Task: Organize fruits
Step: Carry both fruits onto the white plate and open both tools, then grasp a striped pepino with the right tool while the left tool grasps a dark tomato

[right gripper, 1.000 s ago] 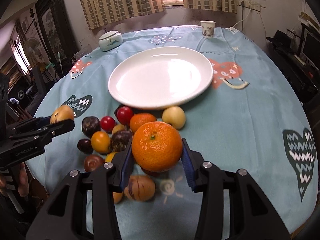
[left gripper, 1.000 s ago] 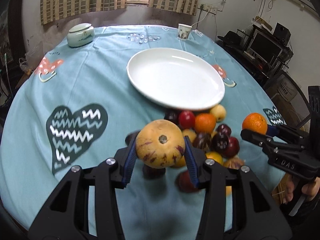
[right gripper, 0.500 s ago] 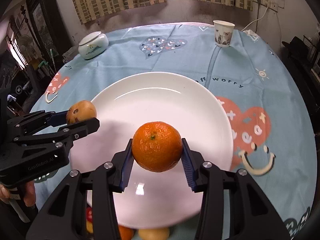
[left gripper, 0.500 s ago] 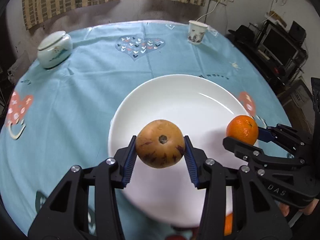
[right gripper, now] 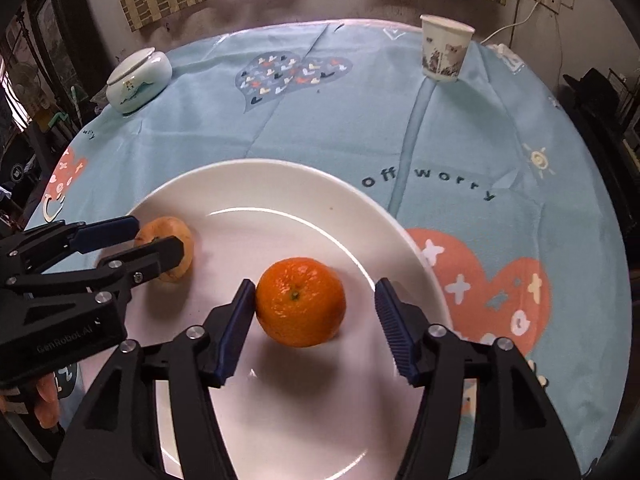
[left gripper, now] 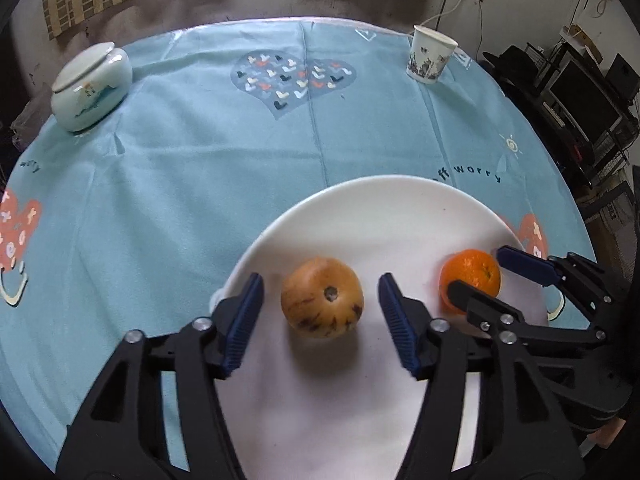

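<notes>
A tan speckled round fruit [left gripper: 322,303] rests on the white plate [left gripper: 380,208]. My left gripper [left gripper: 320,312] is open around it, its blue pads clear of both sides. An orange [right gripper: 300,307] rests on the same plate [right gripper: 256,184] to the right. My right gripper [right gripper: 316,320] is open around the orange; its left pad looks close to or touching it. In the left wrist view the orange [left gripper: 474,276] shows between the right gripper's open fingers. In the right wrist view the tan fruit [right gripper: 178,240] shows behind the left gripper's fingers. The other fruits are out of view.
A light-blue cloth [left gripper: 180,184] covers the round table. A pale lidded jar [left gripper: 91,87] stands at the far left, a paper cup [left gripper: 430,59] at the far right. They also show in the right wrist view as the jar [right gripper: 138,82] and the cup [right gripper: 445,52]. Dark furniture stands beyond the right edge.
Both grippers moved from the fruit pile to the plate, lowered, and opened. The tan fruit and the orange now lie on the plate, let go.
</notes>
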The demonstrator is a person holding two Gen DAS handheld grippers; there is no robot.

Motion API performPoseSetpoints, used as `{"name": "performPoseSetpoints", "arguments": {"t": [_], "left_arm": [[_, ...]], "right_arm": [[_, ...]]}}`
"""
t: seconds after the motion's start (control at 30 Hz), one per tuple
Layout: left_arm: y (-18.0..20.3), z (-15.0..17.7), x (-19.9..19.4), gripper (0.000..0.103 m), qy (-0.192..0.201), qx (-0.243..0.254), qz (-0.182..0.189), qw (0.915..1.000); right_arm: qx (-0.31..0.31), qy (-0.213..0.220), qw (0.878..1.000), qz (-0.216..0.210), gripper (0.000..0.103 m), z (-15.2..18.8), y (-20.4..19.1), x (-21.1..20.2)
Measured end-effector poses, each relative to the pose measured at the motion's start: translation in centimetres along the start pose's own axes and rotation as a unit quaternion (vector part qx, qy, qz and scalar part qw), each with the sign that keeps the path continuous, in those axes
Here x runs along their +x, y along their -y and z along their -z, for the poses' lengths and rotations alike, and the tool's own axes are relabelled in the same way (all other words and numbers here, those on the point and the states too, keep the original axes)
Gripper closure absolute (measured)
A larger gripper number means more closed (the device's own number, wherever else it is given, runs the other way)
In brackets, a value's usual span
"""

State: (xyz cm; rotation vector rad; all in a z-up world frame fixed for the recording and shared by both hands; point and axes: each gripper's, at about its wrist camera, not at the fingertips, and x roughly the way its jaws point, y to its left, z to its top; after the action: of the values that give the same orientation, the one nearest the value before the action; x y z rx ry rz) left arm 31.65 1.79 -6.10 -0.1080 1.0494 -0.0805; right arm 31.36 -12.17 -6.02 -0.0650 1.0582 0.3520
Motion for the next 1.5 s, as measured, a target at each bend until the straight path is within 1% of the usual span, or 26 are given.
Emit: {"name": "performPoseSetpoints", "arguments": {"t": [0.03, 0.1, 0.13, 0.17, 0.2, 0.23, 0.3, 0.33, 0.37, 0.5, 0.53, 0.63, 0.7, 0.73, 0.83, 0.97, 1.1, 1.23, 1.27, 1.3, 1.33, 1.37, 1.4, 1.47, 1.5], "left_arm": [[-0.2, 0.1, -1.4, 0.017, 0.018, -0.002, -0.009, 0.9998], [-0.3, 0.6, -3.7, 0.014, 0.040, -0.001, -0.024, 0.9989], [-0.2, 1.2, -5.2, 0.009, 0.049, 0.003, -0.036, 0.9982], [-0.2, 2.0, -6.5, 0.004, 0.058, 0.004, -0.044, 0.9973], [-0.2, 2.9, -7.7, 0.003, 0.068, 0.003, -0.047, 0.9965], [-0.3, 4.3, -9.2, 0.003, 0.082, 0.001, -0.045, 0.9956], [-0.5, 7.0, -11.0, 0.002, 0.088, -0.008, -0.034, 0.9955], [-0.8, 9.0, -11.8, 0.002, 0.086, -0.014, -0.022, 0.9959], [-0.8, 10.6, -12.2, 0.002, 0.083, -0.016, -0.017, 0.9962], [-1.2, 17.5, -13.4, 0.002, 0.074, -0.021, -0.017, 0.9969], [-1.3, 19.4, -13.9, 0.002, 0.078, -0.026, -0.020, 0.9964], [-1.2, 23.1, -15.1, 0.002, 0.091, -0.026, -0.030, 0.9951], [-0.9, 24.7, -15.6, 0.002, 0.090, -0.014, -0.042, 0.9949], [-0.8, 25.1, -15.8, 0.002, 0.090, -0.009, -0.043, 0.9950], [-0.6, 26.2, -16.6, 0.002, 0.093, -0.002, -0.047, 0.9946], [-0.3, 27.3, -17.4, 0.002, 0.097, 0.003, -0.048, 0.9941], [-0.1, 28.0, -17.1, 0.002, 0.084, 0.014, -0.049, 0.9951], [0.1, 28.6, -15.9, 0.002, 0.058, 0.023, -0.047, 0.9970], [0.2, 28.7, -15.6, 0.002, 0.052, 0.024, -0.044, 0.9974], [0.2, 28.8, -15.3, 0.002, 0.048, 0.026, -0.042, 0.9976], [0.2, 28.9, -15.1, 0.002, 0.043, 0.027, -0.040, 0.9979], [0.3, 29.0, -14.9, 0.002, 0.040, 0.028, -0.039, 0.9981], [0.3, 29.1, -14.7, 0.002, 0.037, 0.028, -0.037, 0.9983], [0.3, 29.1, -14.5, 0.002, 0.032, 0.028, -0.034, 0.9985], [0.4, 29.2, -14.5, 0.002, 0.031, 0.030, -0.033, 0.9985]], "right_arm": [[0.000, 0.012, 1.000, 0.001, 0.036, 0.2, 0.0, -1.2], [0.003, 0.027, 1.000, 0.009, 0.033, 0.7, 0.1, -3.6], [0.004, 0.032, 0.999, 0.010, 0.031, 1.3, 0.0, -4.8], [0.005, 0.038, 0.999, 0.010, 0.020, 2.1, -0.1, -6.0], [0.004, 0.047, 0.999, 0.001, 0.005, 3.3, -0.5, -7.5], [0.001, 0.060, 0.998, -0.008, 0.001, 4.6, -0.8, -8.7], [-0.014, 0.087, 0.996, -0.014, 0.001, 7.8, -2.0, -11.0], [-0.023, 0.085, 0.996, -0.010, 0.001, 9.1, -2.7, -11.6], [-0.033, 0.084, 0.996, -0.006, 0.001, 10.6, -3.3, -12.2], [-0.033, 0.090, 0.995, -0.005, 0.001, 17.3, -4.8, -14.4], [-0.027, 0.089, 0.996, -0.008, 0.001, 18.8, -5.0, -14.9], [-0.011, 0.092, 0.995, -0.022, 0.001, 22.3, -5.4, -16.3], [-0.004, 0.089, 0.996, -0.027, 0.001, 23.9, -5.5, -16.9], [-0.002, 0.085, 0.996, -0.028, 0.001, 24.6, -5.6, -17.1], [0.008, 0.074, 0.997, -0.012, 0.001, 25.7, -5.6, -17.2], [0.019, 0.064, 0.998, -0.005, 0.001, 26.6, -5.3, -17.1], [0.012, 0.055, 0.998, -0.002, 0.001, 27.4, -5.6, -16.8], [0.009, 0.037, 0.999, 0.004, 0.001, 27.7, -5.5, -15.5], [0.008, 0.033, 0.999, 0.004, 0.002, 27.8, -5.5, -15.2], [0.007, 0.030, 1.000, 0.001, 0.013, 27.8, -5.6, -14.9], [0.004, 0.023, 1.000, -0.007, 0.021, 27.8, -5.6, -14.5], [0.003, 0.014, 1.000, -0.016, 0.034, 27.8, -5.6, -14.0], [0.003, 0.003, 1.000, -0.027, 0.037, 27.8, -5.7, -13.2], [0.004, -0.013, 0.999, -0.041, 0.038, 27.7, -5.9, -11.9], [-0.001, -0.006, 0.999, -0.038, 0.038, 27.6, -6.2, -11.6]]}}
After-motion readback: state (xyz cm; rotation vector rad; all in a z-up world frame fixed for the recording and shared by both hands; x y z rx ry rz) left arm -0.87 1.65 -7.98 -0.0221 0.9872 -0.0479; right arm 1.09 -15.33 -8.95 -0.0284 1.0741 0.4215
